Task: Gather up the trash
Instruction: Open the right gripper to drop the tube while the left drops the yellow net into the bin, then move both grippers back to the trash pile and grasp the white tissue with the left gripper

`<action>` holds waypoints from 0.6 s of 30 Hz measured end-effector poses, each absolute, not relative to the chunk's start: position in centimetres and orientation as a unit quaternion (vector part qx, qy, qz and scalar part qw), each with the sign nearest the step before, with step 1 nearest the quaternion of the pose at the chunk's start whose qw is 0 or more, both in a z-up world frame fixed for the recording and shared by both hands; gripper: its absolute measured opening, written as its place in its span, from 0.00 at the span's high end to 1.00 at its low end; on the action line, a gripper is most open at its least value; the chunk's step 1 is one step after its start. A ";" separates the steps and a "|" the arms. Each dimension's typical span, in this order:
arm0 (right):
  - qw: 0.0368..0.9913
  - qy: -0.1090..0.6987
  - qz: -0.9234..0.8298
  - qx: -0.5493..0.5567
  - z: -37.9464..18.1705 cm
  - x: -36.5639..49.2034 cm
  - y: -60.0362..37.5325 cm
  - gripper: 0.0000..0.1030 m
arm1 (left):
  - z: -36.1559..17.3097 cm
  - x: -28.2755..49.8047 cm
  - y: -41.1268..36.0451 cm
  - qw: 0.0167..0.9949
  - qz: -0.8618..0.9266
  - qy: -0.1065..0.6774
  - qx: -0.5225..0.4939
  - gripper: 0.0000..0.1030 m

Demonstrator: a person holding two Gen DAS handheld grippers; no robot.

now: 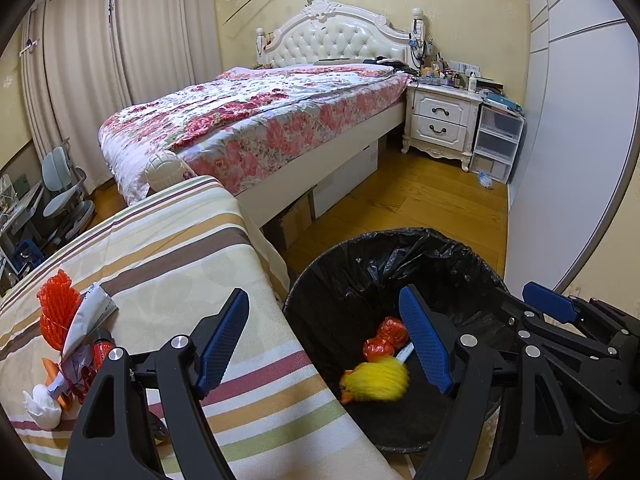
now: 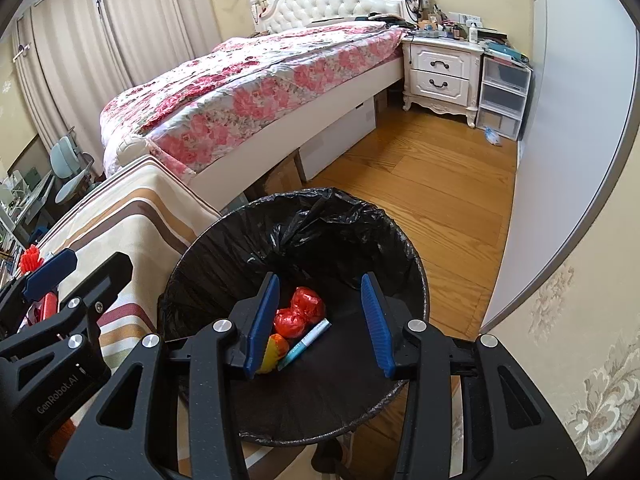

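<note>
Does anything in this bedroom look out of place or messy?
Yes. A heap of litter, red netting, a crumpled white wrapper and tissue, lies on the striped cover rather than in the black-lined bin beside it. A small bluish scrap also lies loose on the wood floor by the plastic drawers.

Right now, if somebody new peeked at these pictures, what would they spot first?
Probably the black-lined trash bin on the wooden floor, with a fuzzy yellow thing and crumpled red wrapper at its bottom. The open right gripper hangs above it. Next, the red foam net and other scraps piled on the striped cloth, left of the open left gripper.
</note>
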State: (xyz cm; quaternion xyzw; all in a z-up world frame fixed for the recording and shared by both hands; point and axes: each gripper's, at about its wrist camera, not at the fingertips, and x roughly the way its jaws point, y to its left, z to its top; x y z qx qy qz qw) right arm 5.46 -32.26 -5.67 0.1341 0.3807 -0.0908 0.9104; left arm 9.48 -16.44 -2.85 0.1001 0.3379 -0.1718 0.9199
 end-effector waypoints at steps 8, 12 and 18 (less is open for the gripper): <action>0.914 0.374 -0.090 0.131 -4.8 5.0 -31.8 0.59 | -1.4 9.1 -16.1 0.925 -0.175 0.324 0.096 0.27; 0.915 0.372 -0.085 0.128 -4.4 4.8 -31.0 0.60 | -0.9 8.8 -15.0 0.927 -0.169 0.323 0.092 0.27; 0.917 0.375 -0.067 0.121 -4.1 4.5 -29.0 0.59 | -0.5 8.3 -11.6 0.932 -0.142 0.323 0.083 0.27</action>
